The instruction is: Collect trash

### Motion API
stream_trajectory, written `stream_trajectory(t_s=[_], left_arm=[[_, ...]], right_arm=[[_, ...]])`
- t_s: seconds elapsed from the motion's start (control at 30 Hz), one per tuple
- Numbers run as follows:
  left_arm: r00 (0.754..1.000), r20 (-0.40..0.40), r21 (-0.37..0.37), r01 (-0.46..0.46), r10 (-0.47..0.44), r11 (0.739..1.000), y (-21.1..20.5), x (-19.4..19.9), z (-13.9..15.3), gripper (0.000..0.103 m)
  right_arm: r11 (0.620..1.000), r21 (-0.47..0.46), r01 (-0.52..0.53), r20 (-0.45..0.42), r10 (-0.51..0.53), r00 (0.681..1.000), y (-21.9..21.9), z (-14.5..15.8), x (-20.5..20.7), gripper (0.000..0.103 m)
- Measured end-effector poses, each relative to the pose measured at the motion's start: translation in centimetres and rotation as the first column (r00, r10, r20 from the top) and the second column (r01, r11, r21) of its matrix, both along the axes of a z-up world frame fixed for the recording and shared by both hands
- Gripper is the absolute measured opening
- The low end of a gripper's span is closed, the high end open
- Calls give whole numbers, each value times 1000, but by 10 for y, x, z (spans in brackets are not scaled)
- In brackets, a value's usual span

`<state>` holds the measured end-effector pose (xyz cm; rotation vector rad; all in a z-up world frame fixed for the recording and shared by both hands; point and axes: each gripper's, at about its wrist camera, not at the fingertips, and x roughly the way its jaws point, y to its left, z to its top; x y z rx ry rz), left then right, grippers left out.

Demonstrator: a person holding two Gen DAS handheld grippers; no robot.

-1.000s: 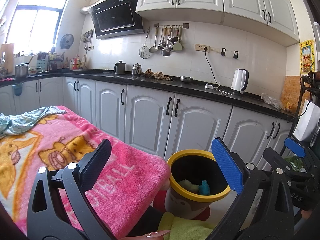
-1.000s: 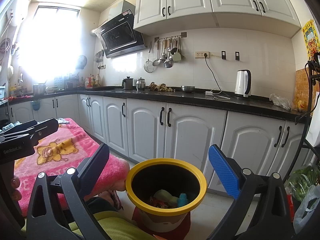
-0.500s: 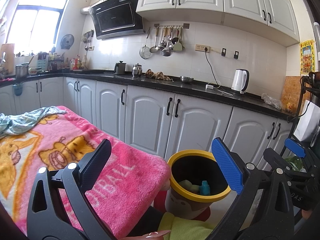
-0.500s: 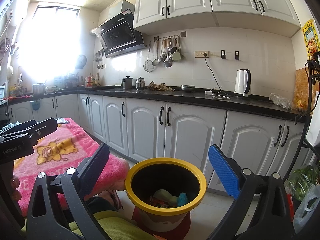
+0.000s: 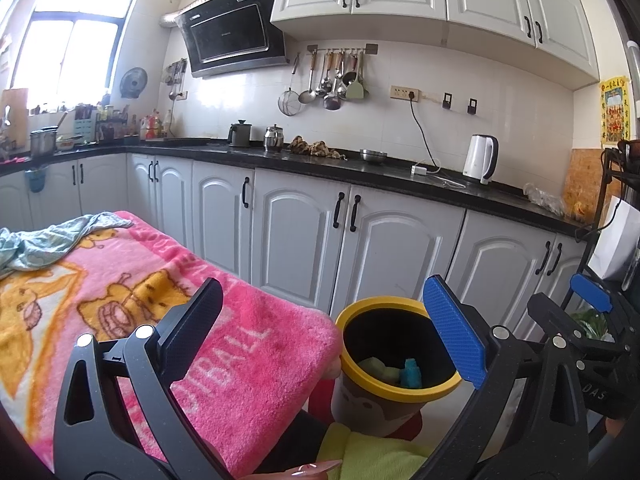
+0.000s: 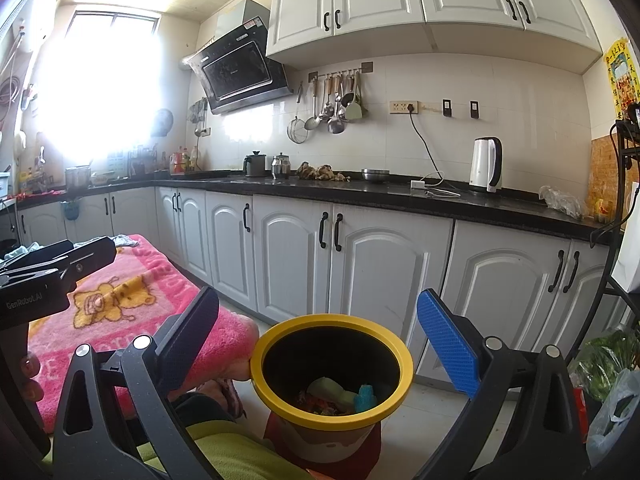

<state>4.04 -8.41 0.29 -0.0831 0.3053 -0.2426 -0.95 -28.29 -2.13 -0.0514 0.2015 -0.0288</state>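
1. Nothing has moved since a second ago. Both grippers hang still.
2. The left gripper (image 5: 324,330) has its fingers wide apart and holds nothing.
3. The right gripper (image 6: 320,338) is also spread apart and holds nothing.
4. The yellow-rimmed bin (image 6: 332,420) sits at 6 o'clock in the right view, beside the pink blanket (image 5: 120,300).
5. Trash (image 6: 340,394) already lies inside it, so I think the job is nearly done.

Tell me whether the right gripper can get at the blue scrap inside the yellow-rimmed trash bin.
Probably yes: the right gripper is open above the yellow-rimmed trash bin, whose mouth is uncovered, and the blue scrap lies exposed on top.
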Motion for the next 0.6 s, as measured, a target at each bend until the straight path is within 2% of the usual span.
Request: stream_trajectory(t_s=[0.17,0.27,0.37,0.43,0.47,0.5,0.53,0.57,0.6], left_arm=[[1000,-22,14,1,-1,1000,1,0,-3,92],[997,-78,-33,-13,10,999,21,4,-5,92],[988,-120,-72,-103,94,992,59,7,-5,92],[964,-159,-97,-230,213,968,108,7,-6,92],[943,-173,-101,-304,285,947,136,5,-7,92],[905,-188,-97,-404,382,910,172,2,-9,92],[855,-209,-80,-498,474,863,205,-3,-12,92],[778,-241,-60,-609,581,791,248,-11,-17,92],[722,-257,-42,-673,643,739,277,-18,-22,92]], right_arm=[[999,-3,-32,-30,32,999,3,-2,6,97],[995,-1,-98,-54,98,994,15,4,19,97],[983,2,-183,-76,183,980,43,14,37,97],[963,-16,-270,-123,266,956,80,18,56,97],[937,-1,-348,-158,344,926,109,18,68,97],[909,14,-416,-186,411,892,138,17,78,97],[884,21,-466,-214,460,862,161,16,86,97],[840,35,-541,-259,530,807,204,10,96,97],[798,49,-601,-298,586,753,246,2,103,97]])
